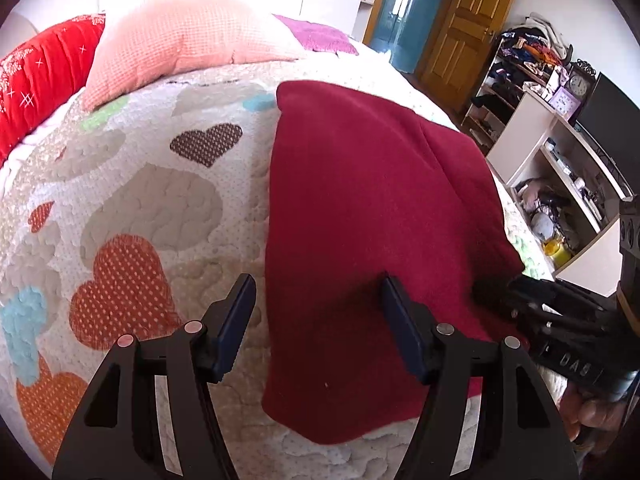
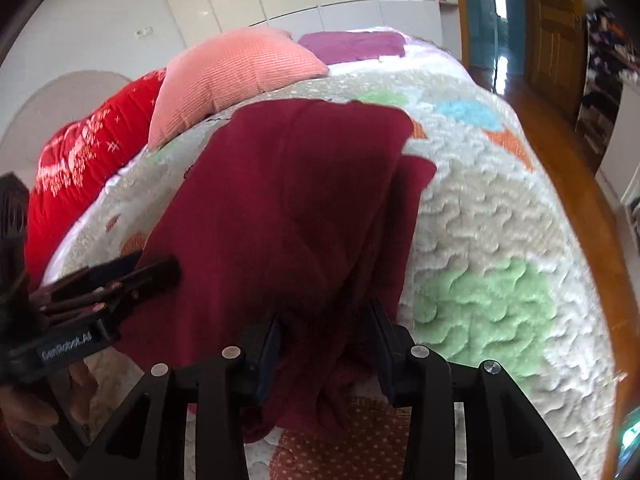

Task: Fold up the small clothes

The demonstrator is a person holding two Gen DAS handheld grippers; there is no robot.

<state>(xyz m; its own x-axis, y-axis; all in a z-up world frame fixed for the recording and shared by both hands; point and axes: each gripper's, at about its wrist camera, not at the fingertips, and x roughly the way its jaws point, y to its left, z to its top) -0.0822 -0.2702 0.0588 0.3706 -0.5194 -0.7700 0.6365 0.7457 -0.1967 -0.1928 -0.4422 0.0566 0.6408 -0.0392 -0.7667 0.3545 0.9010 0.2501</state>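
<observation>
**Dark red garment on heart quilt, 2 grippers at near edge**

Lying flat on the heart-patterned quilt (image 1: pixel 132 208): a dark red garment (image 1: pixel 372 216), partly folded, with a second layer peeking out along the right side in the right wrist view (image 2: pixel 420 176).

Left gripper (image 1: pixel 318 320): fingers spread wide apart, holding nothing. Left pad over the quilt, just beside the garment's left edge; right pad (image 1: pixel 396 320) over the red cloth near the lower end. Seen from the right wrist view (image 2: pixel 156 270) as a dark shape at the garment's left edge.

Right gripper (image 2: pixel 326 340): fingers parted, set at the near right corner of the garment, with bunched red cloth rising between the 2 pads. Pressing on the cloth or merely around it: cannot tell. In the left wrist view (image 1: pixel 500 292), tips buried in the garment's right edge.

Further up the bed: a pink waffle pillow (image 1: pixel 180 36), a red quilted cushion (image 1: pixel 40 76), a purple cloth (image 1: pixel 316 34). Off to the right: a wooden door (image 1: pixel 464 24) and cluttered shelves (image 1: pixel 560 184).
</observation>
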